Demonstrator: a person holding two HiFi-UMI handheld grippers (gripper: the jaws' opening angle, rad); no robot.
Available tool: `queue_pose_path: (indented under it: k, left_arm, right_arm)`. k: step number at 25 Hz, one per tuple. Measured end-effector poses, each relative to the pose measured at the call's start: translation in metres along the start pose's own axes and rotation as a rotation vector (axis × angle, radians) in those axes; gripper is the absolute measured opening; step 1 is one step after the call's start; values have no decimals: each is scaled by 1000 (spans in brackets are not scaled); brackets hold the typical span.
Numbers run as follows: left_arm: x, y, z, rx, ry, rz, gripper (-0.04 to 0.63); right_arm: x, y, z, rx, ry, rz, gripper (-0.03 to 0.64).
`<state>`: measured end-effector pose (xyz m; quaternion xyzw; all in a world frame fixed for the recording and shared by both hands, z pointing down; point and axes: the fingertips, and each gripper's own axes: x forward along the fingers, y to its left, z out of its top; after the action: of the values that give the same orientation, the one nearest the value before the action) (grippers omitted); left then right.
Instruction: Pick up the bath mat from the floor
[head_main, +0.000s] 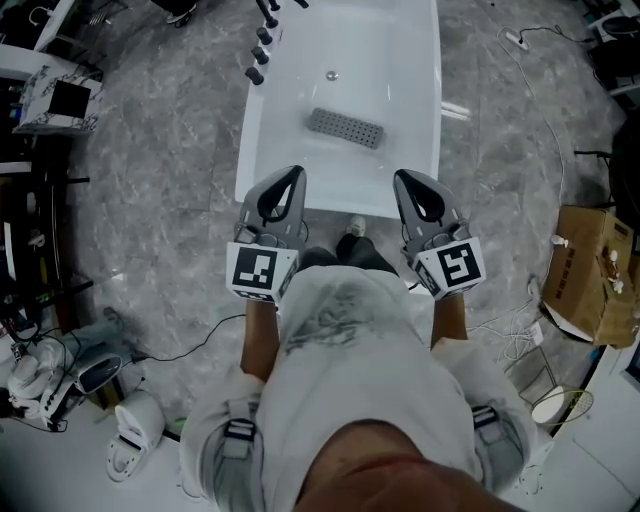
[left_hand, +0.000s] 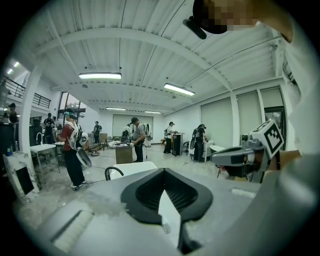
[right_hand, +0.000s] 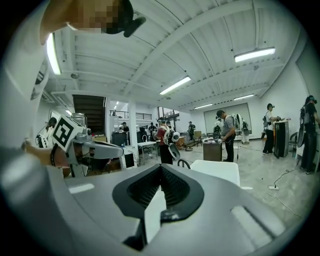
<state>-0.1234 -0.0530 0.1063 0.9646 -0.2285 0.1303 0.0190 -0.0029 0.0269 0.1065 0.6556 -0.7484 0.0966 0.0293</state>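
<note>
A small grey perforated mat (head_main: 345, 128) lies flat inside the white bathtub (head_main: 400, 60), near its middle. I stand at the tub's near end, holding both grippers level and pointing forward over its rim. My left gripper (head_main: 293, 172) is shut with nothing between its jaws, and so is my right gripper (head_main: 403, 177). The mat is some way beyond both tips. In the left gripper view the shut jaws (left_hand: 162, 171) point across the room, with the right gripper (left_hand: 245, 156) alongside. The right gripper view shows its shut jaws (right_hand: 160, 167) and the left gripper (right_hand: 85, 146); the mat is hidden in both.
Black tap handles (head_main: 262, 45) line the tub's left rim, with a drain (head_main: 332, 75) at its far end. A cardboard box (head_main: 585, 270) and cables (head_main: 540, 110) lie on the grey floor to the right. Equipment clutters the left edge (head_main: 50, 100). Several people stand far off (left_hand: 75, 150).
</note>
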Motion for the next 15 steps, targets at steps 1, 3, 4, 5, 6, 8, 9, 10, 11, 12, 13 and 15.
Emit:
queue_pose_path:
  k: [1,3,4,5,6,8,9,10,11,12,13,15]
  left_arm:
    - [6,1,-2,-1,10,-4,3]
    - [18,4,-3,8,23,-10,3]
    - [23,5,-2,17,26,-14,3]
    - [28,5,-3,25,30,-18,3]
    - [33,6,-3,31,35,-24,3]
    - [43,7,-5,39,46,-40,3]
    - [48,8,-6,43,51,-49,3]
    - [54,9,-8,48,56,-59,3]
    - [59,10,-9,53,59,-70,3]
    - [65,11,-11,58,62,-82,3]
    - [70,13,-14,61,66,-94,3]
    - [80,18,-19,56,74,-124,3]
  right_arm:
    - [3,-4,-2,5,-3,-2,2]
    - [7,-13,-4,16,-2,-13,2]
    - [7,-17,-6,23,1,-22,2]
    - [8,-22,-8,31,7,-32,2]
    - [8,-26,-10,38,13,-42,2]
    - [8,-33,-14,45,17,-59,2]
    - [8,-36,-17,50,24,-69,2]
    - [8,-39,-19,56,33,-79,2]
    - [8,-42,-21,62,39,-91,2]
    - [9,-46,-23,67,39,-103,2]
    - [9,-49,-26,71,38,-116,2]
    - [13,-54,-31,76,49,-149,2]
